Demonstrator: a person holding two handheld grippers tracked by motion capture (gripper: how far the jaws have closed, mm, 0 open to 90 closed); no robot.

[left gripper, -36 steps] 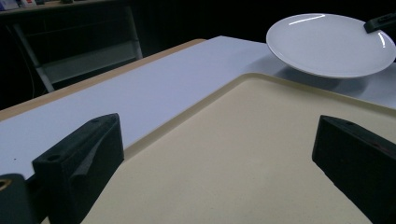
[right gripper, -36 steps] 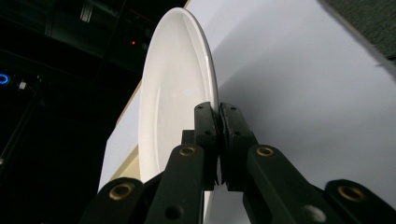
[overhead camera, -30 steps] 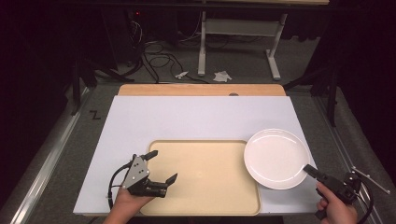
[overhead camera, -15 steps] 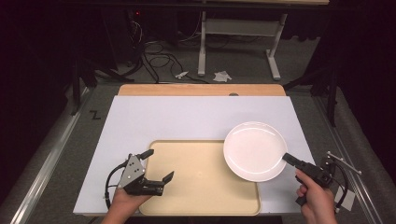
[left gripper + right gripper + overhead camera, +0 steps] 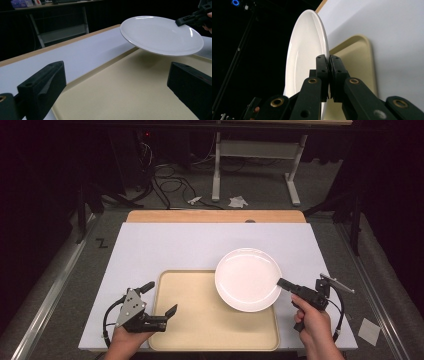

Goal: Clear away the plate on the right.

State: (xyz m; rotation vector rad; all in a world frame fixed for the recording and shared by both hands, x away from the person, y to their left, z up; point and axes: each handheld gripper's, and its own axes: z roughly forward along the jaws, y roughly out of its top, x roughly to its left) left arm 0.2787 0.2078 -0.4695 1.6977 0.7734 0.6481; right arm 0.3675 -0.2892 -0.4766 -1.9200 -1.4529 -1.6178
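Your right gripper [image 5: 281, 282] has its jaws pinched tight on the near right rim of the plate [image 5: 247, 279]; in the right gripper view [image 5: 329, 65] the two black jaws meet with only the thin plate edge between them. Your right hand [image 5: 312, 320] comes in from the bottom right, over the right edge of the white board [image 5: 210, 245].

The plate is white, round and bare. It is held clear of the surface: in the left gripper view the plate [image 5: 160, 35] hangs above the far part of the tray [image 5: 130, 90], tilted a little, with its shadow on the tray below. From the high view it overlaps the tray's [image 5: 200, 315] far right corner and the board beyond it.

Your left gripper [image 5: 160, 300] is spread wide and grips nothing. It sits low at the tray's left edge, one jaw over the board and the other over the tray, as the left gripper view [image 5: 120, 95] shows with the tray's rim running between them. Your left hand [image 5: 127, 340] enters at the bottom left.

The tray is tan and lies on the near half of the board. A wooden strip [image 5: 215, 216] borders the board's far edge.
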